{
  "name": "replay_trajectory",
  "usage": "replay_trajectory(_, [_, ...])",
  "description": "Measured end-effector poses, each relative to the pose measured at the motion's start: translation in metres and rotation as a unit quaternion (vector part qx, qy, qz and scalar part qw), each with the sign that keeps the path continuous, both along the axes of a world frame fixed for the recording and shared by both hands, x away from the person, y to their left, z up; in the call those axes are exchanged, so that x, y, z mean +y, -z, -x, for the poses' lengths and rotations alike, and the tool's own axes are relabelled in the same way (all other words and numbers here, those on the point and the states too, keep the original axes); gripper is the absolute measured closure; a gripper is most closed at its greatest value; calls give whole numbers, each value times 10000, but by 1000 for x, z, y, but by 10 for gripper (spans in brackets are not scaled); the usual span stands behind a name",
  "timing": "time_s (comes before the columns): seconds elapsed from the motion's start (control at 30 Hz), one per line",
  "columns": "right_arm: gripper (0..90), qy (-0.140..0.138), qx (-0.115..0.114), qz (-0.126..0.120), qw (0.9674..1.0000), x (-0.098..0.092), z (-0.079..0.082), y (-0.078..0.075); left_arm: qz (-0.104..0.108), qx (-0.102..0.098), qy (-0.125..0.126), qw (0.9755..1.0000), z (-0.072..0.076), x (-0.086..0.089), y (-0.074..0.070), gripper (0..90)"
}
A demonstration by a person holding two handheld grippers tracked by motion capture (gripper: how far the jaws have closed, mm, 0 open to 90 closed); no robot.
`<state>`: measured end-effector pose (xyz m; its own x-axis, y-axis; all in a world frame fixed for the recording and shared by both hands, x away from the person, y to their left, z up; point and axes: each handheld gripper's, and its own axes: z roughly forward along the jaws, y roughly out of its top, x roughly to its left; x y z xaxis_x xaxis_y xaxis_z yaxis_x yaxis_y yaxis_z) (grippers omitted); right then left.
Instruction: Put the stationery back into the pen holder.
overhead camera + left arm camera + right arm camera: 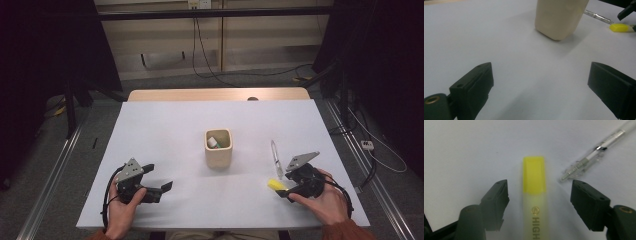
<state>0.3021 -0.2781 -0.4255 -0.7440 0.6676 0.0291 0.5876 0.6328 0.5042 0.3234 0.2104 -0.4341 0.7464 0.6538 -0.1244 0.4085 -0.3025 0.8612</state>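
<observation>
Right gripper view: a smooth yellow plastic highlighter lies flat on the matte white surface, between the released right hand-held gripper jaws, untouched.

Both tools are black, the left tool and right tool each topped by a grey three-cornered plate, trailing black cables. Brass screw bushings near the jaws. Rust-orange sleeves.

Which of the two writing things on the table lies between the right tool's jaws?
The yellow highlighter, lying between the open jaws of the right tool, untouched. The clear pen lies just beyond, outside the jaws.
</observation>
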Motion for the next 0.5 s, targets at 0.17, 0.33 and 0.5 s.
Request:
replay_trajectory(0.17, [447,-148,-60,182,9997,12,1,-1,49,-3,-27,10000,0,1,0,63])
replay_trajectory(0.33, [469,-140,7,281,9995,12,1,3,7,-13,-11,10000,0,1,0,63])
replay_trajectory(0.5, [503,-175,78,295,9994,13,0,6,18,-1,-13,10000,0,1,0,64])
